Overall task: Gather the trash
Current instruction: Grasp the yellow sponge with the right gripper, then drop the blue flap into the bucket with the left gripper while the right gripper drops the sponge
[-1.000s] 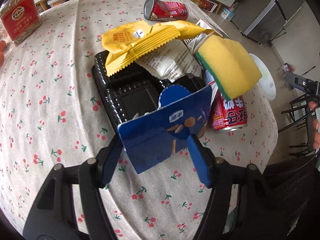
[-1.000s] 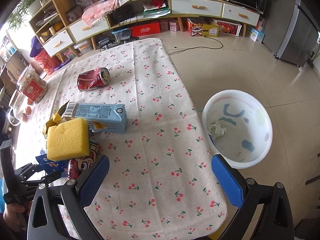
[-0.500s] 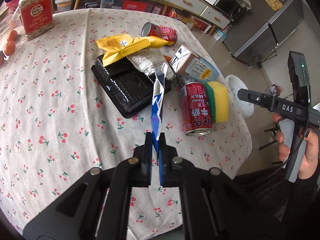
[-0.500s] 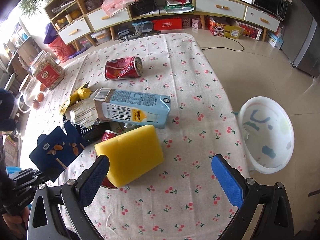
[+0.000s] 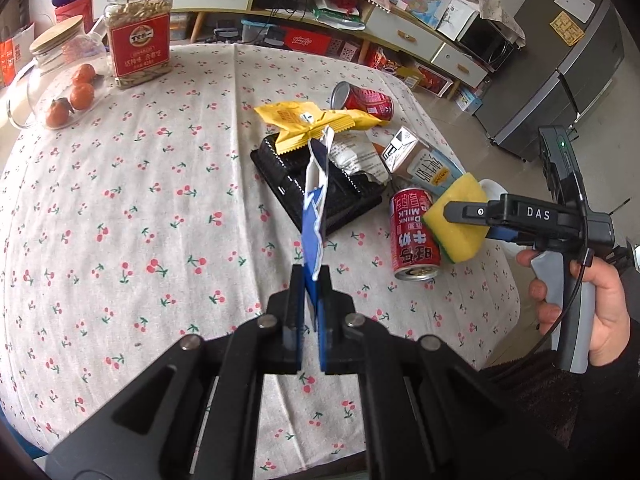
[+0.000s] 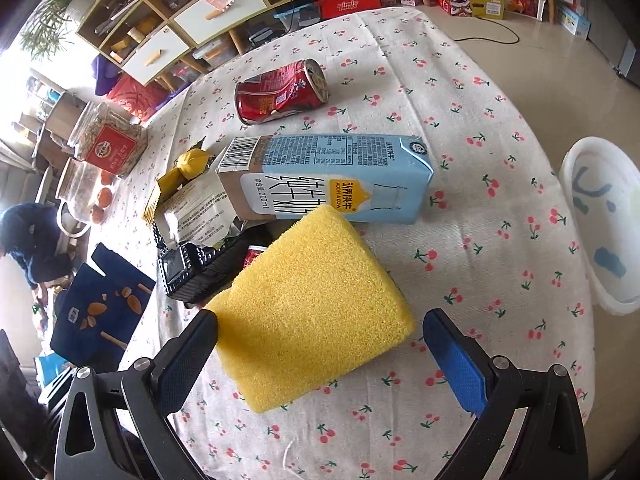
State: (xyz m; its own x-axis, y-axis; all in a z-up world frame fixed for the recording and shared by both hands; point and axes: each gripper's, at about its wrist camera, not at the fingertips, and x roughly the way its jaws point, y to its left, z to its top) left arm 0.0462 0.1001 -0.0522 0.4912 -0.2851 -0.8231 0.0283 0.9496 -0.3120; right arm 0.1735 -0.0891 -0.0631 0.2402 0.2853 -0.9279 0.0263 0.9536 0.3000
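Observation:
My left gripper is shut on a flat blue snack packet, held edge-up above the cherry-print tablecloth; the right wrist view shows the same blue snack packet at far left. My right gripper is open, its fingers on either side of a yellow sponge without touching it. The sponge leans on a red milk-drink can. Behind it lie a light-blue milk carton and a crushed red can. A black tray carries a yellow wrapper and a white wrapper.
A white bin stands on the floor past the table's right edge. At the far left of the table are a red-labelled jar, a glass jar with a cork lid and oranges. A person's hand holds the right gripper's handle.
The left jaws closed on the blue packet and lifted it off the black tray. The right gripper moved from the table's edge toward the pile and sank until its fingers flank the sponge.

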